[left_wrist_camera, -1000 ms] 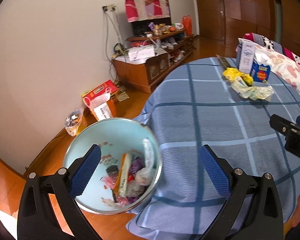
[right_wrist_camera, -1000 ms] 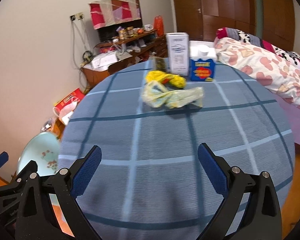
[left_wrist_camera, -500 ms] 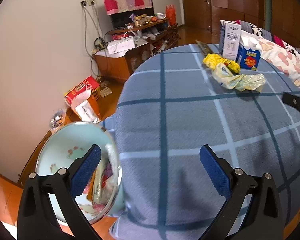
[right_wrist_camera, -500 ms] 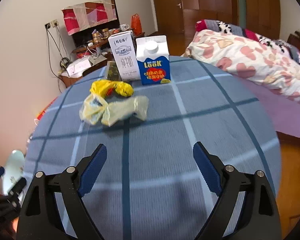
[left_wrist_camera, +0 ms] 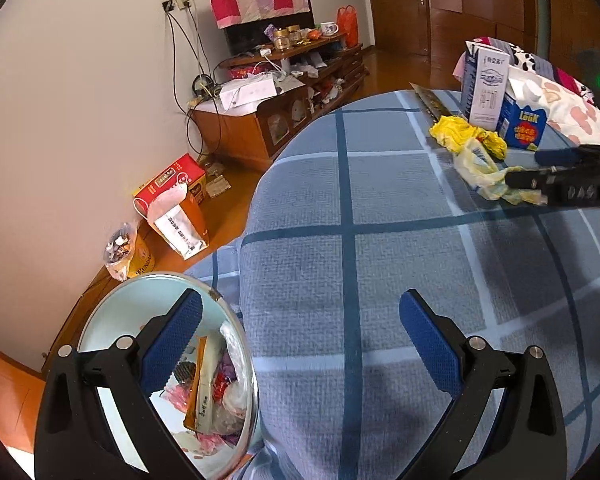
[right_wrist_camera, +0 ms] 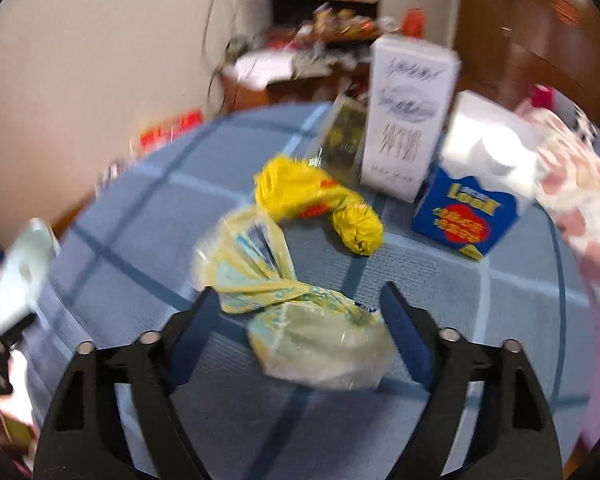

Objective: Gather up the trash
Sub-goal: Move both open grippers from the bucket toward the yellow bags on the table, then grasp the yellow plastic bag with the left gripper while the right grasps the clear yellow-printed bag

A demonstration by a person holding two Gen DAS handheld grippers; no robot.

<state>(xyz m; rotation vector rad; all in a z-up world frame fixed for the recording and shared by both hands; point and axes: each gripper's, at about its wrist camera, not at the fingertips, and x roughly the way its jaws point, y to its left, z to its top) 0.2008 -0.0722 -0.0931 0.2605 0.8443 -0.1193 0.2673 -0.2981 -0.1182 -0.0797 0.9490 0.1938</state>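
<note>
A pale yellow plastic bag (right_wrist_camera: pixel 320 336) lies crumpled on the blue checked tablecloth (right_wrist_camera: pixel 140 240). My right gripper (right_wrist_camera: pixel 298 300) straddles it with its jaws closing; the picture is blurred and the pads do not clearly press on the bag. Just behind it sits a bright yellow bag (right_wrist_camera: pixel 300 192). In the left wrist view my left gripper (left_wrist_camera: pixel 300 320) hangs open with nothing in it, over the table's near edge. Its left finger is above the light blue trash bin (left_wrist_camera: pixel 112 312), which holds several wrappers. The right gripper (left_wrist_camera: pixel 528 170) shows there at the pale bag (left_wrist_camera: pixel 480 168).
A tall white carton (right_wrist_camera: pixel 412 120) and a blue carton (right_wrist_camera: pixel 464 216) stand behind the bags, with a flat dark packet (right_wrist_camera: pixel 340 132) beside them. A flowered quilt (left_wrist_camera: pixel 572 112) lies at the right. On the floor by the wall are a red box (left_wrist_camera: pixel 172 180) and a paper bag (left_wrist_camera: pixel 180 224).
My right gripper has moved forward across the table to the pale bag, rolled, and its jaws have narrowed. My left gripper has shifted from over the bin toward the table.
</note>
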